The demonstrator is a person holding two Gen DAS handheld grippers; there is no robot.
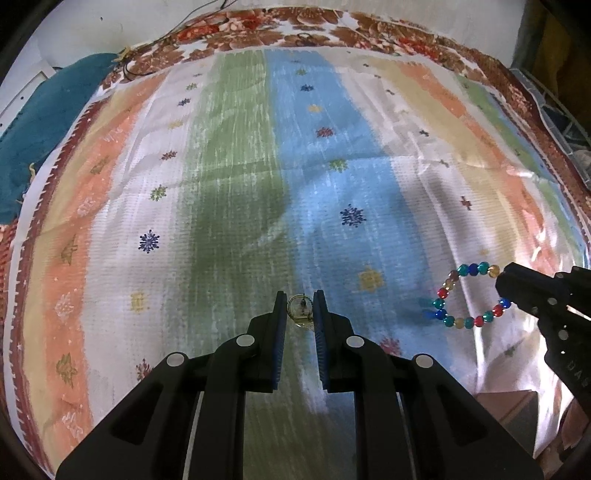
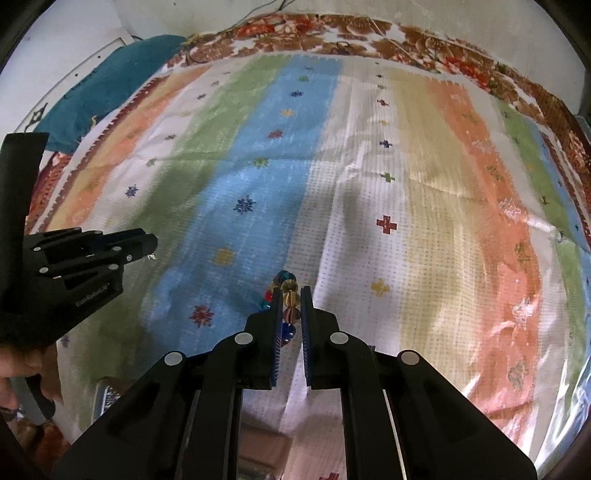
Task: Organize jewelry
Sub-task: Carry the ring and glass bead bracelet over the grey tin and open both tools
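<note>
Striped cloth over bed, white wall.

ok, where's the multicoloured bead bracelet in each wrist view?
Left wrist: multicoloured bead bracelet at right edge, an open loop hanging from the right gripper.
Right wrist: bottom centre, edge-on between the gripper's fingers.
Shared landmark: yellow cross motif on the blue stripe.

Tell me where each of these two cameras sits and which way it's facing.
Left wrist: sits on the left tongs, looking down along them at the striped cloth; they grip a small gold earring. The right tongs enter at right, holding the beaded bracelet.
Right wrist: sits on the right tongs, looking down at the same cloth, closed on the bracelet. The left tongs and a hand show at left.
Shared: cloth, bracelet, both tongs.
</note>
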